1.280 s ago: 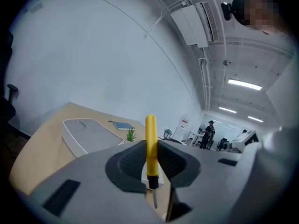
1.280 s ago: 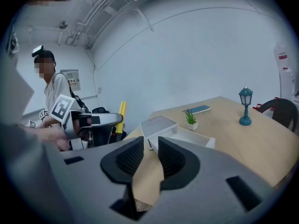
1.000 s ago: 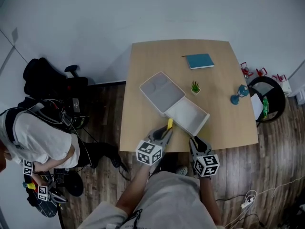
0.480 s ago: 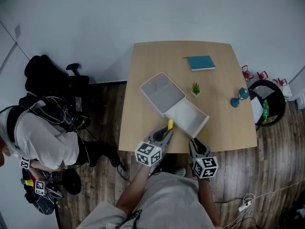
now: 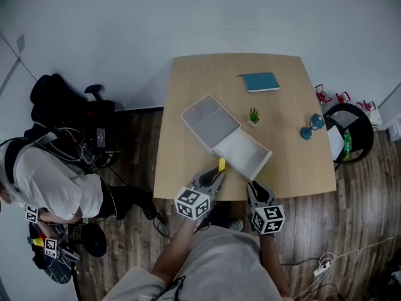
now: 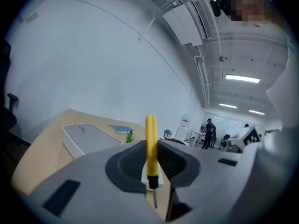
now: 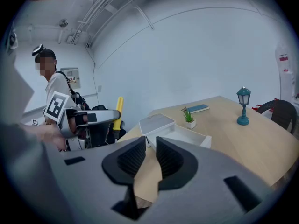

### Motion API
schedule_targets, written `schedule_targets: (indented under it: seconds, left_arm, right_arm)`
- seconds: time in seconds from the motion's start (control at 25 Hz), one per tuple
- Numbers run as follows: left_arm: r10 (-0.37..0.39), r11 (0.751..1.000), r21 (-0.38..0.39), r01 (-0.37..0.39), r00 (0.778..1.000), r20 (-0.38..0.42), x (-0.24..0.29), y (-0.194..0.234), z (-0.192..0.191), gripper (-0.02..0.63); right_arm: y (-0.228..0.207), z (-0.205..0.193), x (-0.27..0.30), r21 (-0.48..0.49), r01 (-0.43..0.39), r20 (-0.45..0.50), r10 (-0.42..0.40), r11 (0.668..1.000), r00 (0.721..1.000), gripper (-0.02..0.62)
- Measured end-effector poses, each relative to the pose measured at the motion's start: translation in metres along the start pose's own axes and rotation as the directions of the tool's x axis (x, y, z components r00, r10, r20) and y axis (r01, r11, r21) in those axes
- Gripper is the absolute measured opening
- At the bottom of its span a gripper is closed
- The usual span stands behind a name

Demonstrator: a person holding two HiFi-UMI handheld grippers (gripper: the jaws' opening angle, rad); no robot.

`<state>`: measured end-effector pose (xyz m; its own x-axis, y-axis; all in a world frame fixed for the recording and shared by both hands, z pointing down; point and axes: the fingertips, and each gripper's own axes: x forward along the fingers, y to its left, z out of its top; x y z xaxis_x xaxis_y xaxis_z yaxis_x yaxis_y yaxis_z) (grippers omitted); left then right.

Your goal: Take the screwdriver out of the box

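The table (image 5: 207, 80) carries an open white box (image 5: 245, 157) near its middle, with the lid (image 5: 210, 121) lying flat against the box at its 10 o'clock side. The box looks empty in the right gripper view.

The left tongs (image 5: 217, 174) sit at the box's 8 o'clock corner, over the near table edge. They are clamped narrow on the screwdriver (image 6: 150, 143), which stands upright between the pads, yellow handle at 12 o'clock and thin blade at 6 o'clock. The screwdriver is out of the box, just beside that corner.

The right tongs (image 7: 150, 148) sit at the box's 6 o'clock, aimed at it. Their jaws are closing, a narrow gap still between the pads and nothing in it.

Further back stand a book (image 5: 261, 81) at 12 o'clock, a lamp (image 5: 309, 129) at 2 o'clock, and a plant (image 5: 254, 116) by the lid.
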<state>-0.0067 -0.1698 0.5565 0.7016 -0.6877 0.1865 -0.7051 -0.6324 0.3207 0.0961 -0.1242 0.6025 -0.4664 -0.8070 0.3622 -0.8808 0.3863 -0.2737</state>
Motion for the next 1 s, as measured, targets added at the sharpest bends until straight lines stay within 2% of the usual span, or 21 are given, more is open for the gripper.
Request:
schedule_targets:
  seconds: [0.2,0.4,1.0]
  left_arm:
    - [-0.006,0.999,-0.032,0.007,1.0,0.012,-0.001,-0.002,-0.001,0.069]
    - [-0.01,0.999,-0.031,0.011,1.0,0.018,-0.001,-0.004,-0.004,0.069]
    - [-0.011,0.998,-0.062,0.013,1.0,0.022,-0.003,-0.005,-0.014,0.069]
  right_arm:
    - [-0.003,-0.003,-0.004,-0.012,0.002,-0.004,-0.002,1.0,1.0,0.05]
    - [-0.006,-0.01,-0.011,-0.019,0.013,-0.005,-0.014,1.0,1.0,0.005]
    - [-0.01,-0.014,-0.015,-0.017,0.029,-0.011,-0.029,0.999,1.0,0.003]
